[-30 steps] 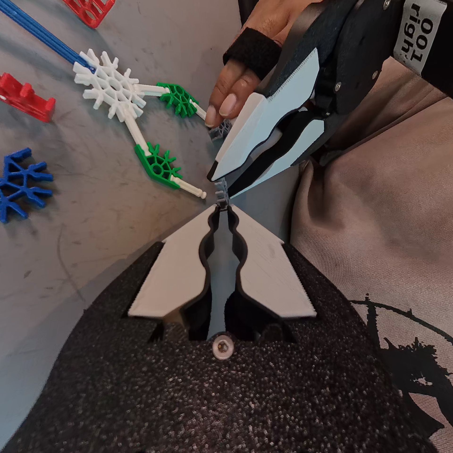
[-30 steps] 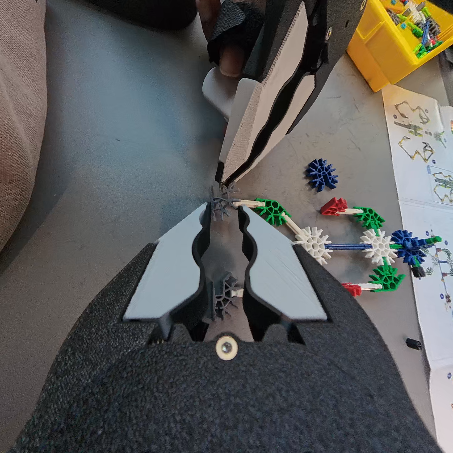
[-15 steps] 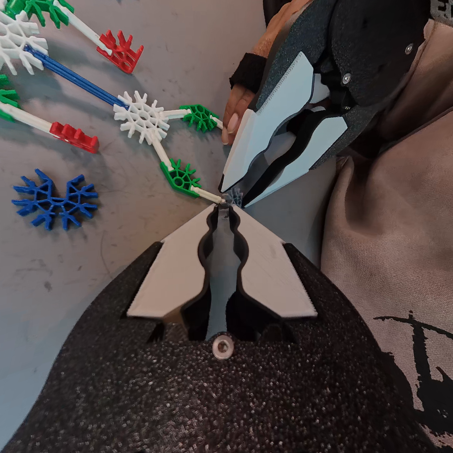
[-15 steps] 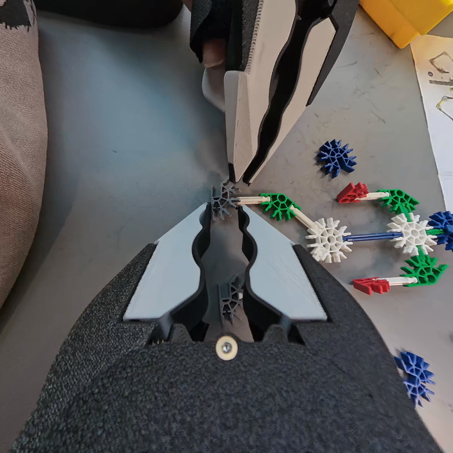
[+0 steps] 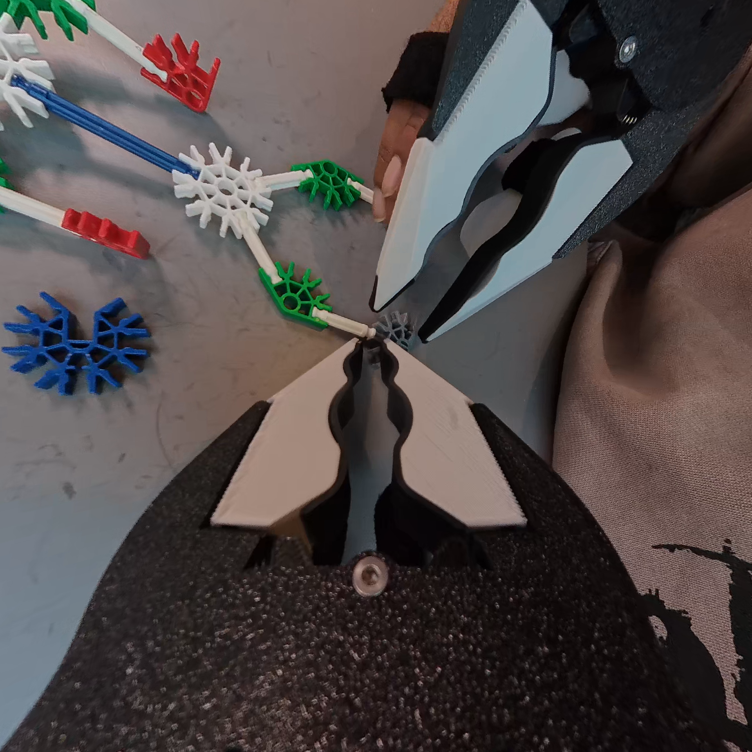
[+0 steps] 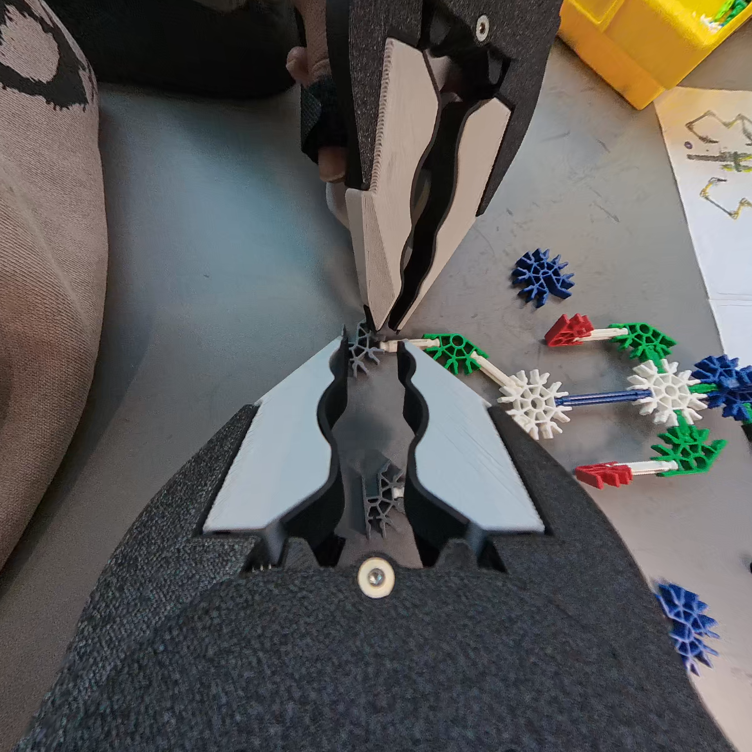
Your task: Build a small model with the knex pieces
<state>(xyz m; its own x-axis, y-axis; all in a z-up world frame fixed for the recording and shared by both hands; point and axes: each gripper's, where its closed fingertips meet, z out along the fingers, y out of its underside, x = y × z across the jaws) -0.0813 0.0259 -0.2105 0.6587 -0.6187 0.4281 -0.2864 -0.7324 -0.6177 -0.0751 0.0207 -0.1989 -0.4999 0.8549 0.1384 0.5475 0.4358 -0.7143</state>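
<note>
My left gripper (image 5: 371, 346) is shut on the edge of a small grey connector (image 5: 392, 325), which sits at the tip of a white rod (image 5: 346, 323). The rod runs from a green connector (image 5: 295, 299) to a white snowflake connector (image 5: 224, 191), all part of a flat model on the table. In the right wrist view my right gripper (image 6: 373, 344) has its jaws apart on either side of the grey connector (image 6: 360, 352). The connector rests against the left finger, and the rod end (image 6: 390, 345) lies by the right one. The left gripper (image 6: 382, 323) comes down from above.
Loose blue connectors lie on the grey table (image 5: 77, 346) (image 6: 543, 276) (image 6: 687, 626). The model's red end pieces (image 6: 569, 329) lie to the right. A yellow parts bin (image 6: 635, 44) and a printed sheet (image 6: 724, 203) are at the far right. A person's beige clothing (image 5: 651, 407) borders the table. Left and right tips are no more than a few centimetres apart.
The grey connector in my left gripper has come up against the end of the white rod. In the left wrist view the right gripper's jaws look wider apart around it.
</note>
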